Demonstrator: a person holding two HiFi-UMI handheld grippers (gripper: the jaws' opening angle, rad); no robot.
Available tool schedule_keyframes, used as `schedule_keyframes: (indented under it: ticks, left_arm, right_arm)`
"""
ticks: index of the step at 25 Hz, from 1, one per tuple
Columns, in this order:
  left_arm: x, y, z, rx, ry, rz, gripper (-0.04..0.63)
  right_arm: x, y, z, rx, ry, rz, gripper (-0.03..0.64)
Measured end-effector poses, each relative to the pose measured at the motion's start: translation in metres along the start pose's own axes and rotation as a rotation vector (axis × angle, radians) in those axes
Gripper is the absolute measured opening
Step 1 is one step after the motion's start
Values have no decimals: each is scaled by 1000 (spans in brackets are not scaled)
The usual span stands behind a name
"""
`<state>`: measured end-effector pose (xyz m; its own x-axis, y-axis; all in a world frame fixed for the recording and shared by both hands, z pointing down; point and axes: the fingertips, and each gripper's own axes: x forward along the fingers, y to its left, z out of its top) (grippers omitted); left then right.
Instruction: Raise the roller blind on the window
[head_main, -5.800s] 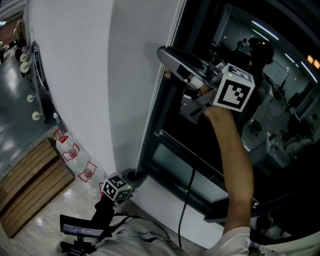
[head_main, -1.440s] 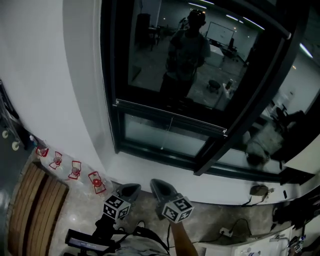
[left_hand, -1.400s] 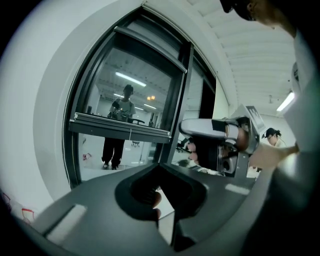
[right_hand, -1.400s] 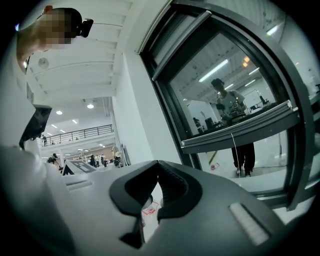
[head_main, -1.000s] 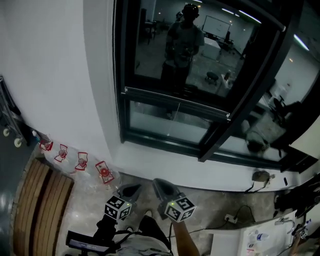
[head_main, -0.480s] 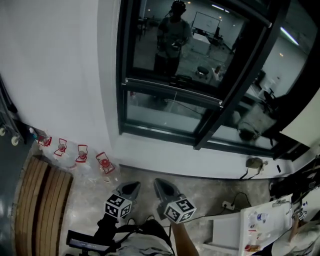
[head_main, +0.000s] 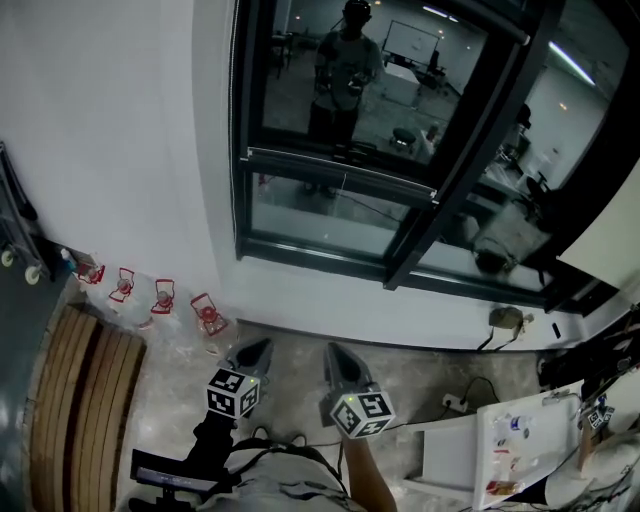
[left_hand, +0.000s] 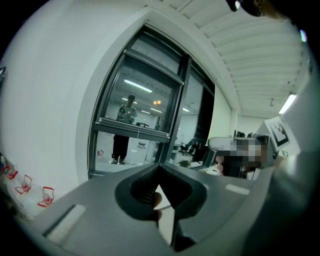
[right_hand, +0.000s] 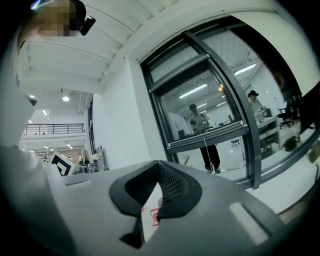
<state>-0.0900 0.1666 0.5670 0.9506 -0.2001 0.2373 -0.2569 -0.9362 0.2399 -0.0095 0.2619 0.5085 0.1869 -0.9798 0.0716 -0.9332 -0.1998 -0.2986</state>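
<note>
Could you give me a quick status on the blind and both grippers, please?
Left gripper and right gripper shut, empty, low over the floor. Window glass uncovered, no blind in sight. Nothing in the way.

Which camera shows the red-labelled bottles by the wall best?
Head view: all four bottles show in a row along the wall. The left gripper view catches three at its edge; the right gripper view, only a red scrap.
</note>
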Motion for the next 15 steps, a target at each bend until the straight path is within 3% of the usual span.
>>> schedule_keyframes:
  ticks: [15]
  left_arm:
    - [17,-18,19,-2,-33,21,-2]
  right_arm:
    - [3,-2,19,-49,-26,21,-2]
